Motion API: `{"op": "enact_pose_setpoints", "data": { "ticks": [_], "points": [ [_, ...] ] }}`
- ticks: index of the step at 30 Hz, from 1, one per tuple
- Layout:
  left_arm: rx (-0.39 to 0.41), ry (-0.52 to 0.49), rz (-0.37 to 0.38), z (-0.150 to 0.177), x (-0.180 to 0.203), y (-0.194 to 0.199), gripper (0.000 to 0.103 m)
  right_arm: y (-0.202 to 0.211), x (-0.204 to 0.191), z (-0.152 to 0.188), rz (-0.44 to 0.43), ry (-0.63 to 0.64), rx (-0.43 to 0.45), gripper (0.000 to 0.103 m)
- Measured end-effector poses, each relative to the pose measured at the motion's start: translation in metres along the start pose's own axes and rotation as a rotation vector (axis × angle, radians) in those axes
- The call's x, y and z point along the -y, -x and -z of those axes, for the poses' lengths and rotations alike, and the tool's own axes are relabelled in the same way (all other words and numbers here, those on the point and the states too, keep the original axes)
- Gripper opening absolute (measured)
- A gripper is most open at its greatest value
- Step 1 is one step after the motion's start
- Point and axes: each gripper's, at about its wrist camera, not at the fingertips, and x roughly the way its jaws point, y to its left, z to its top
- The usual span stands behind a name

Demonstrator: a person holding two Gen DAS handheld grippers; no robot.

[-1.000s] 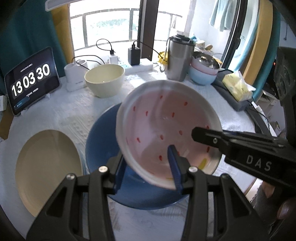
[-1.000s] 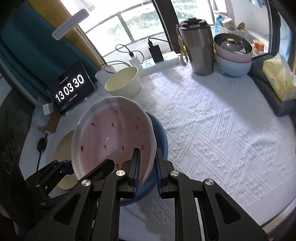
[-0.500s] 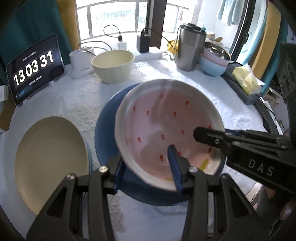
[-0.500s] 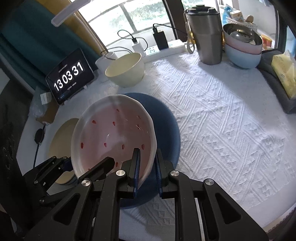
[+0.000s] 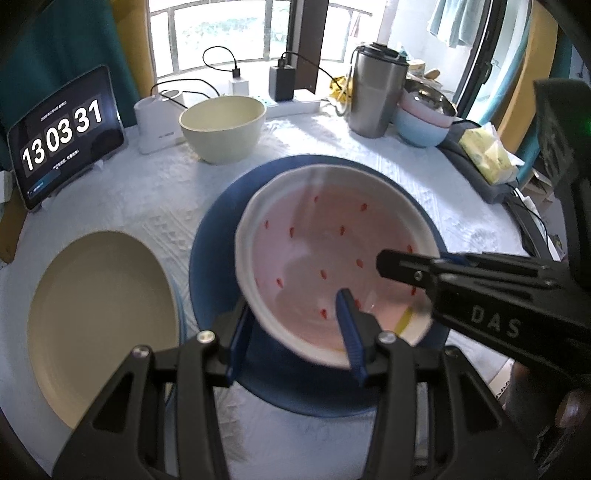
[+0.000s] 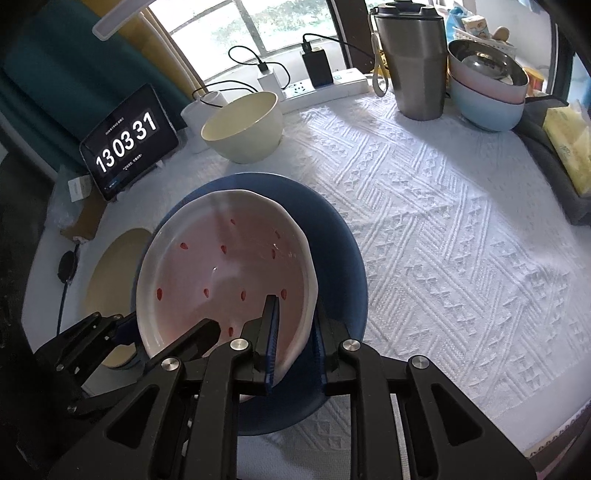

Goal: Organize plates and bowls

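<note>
White woven tablecloth [image 6: 424, 229] (window [image 5: 221, 33] behind)

Daylight from the window [image 5: 236, 40] behind the desk [image 6: 443, 229] lights both views brightly; we note its panes are overexposed. Soft shadows fall toward the cameras. Fisheye distortion bends the edges, and dark vignetting rings the corners. The pink plate [image 5: 332, 258] shows slight blur and faint glare.
</note>
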Motion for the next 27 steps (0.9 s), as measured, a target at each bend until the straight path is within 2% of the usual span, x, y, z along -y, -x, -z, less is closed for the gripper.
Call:
{"op": "enact_pose_setpoints", "data": {
  "ticks": [11,19,24,27],
  "points": [
    [0.006,-0.013,0.017,-0.001,0.001,0.009,0.046,-0.005,0.003,-0.001,0.01,-0.012,-0.011,0.019],
    [0.032,-0.009,-0.011,-0.002,-0.002,0.017,0.046,-0.007,0.001,-0.002,0.016,0.004,-0.016,0.024],
    [0.052,-0.015,-0.021,-0.003,-0.004,0.022,0.046,0.0,-0.005,-0.002,0.005,0.038,0.02,0.027],
    [0.057,-0.013,-0.02,-0.004,-0.006,0.023,0.046,0.001,-0.008,-0.005,0.039,0.047,0.029,0.029]
  ]
}}
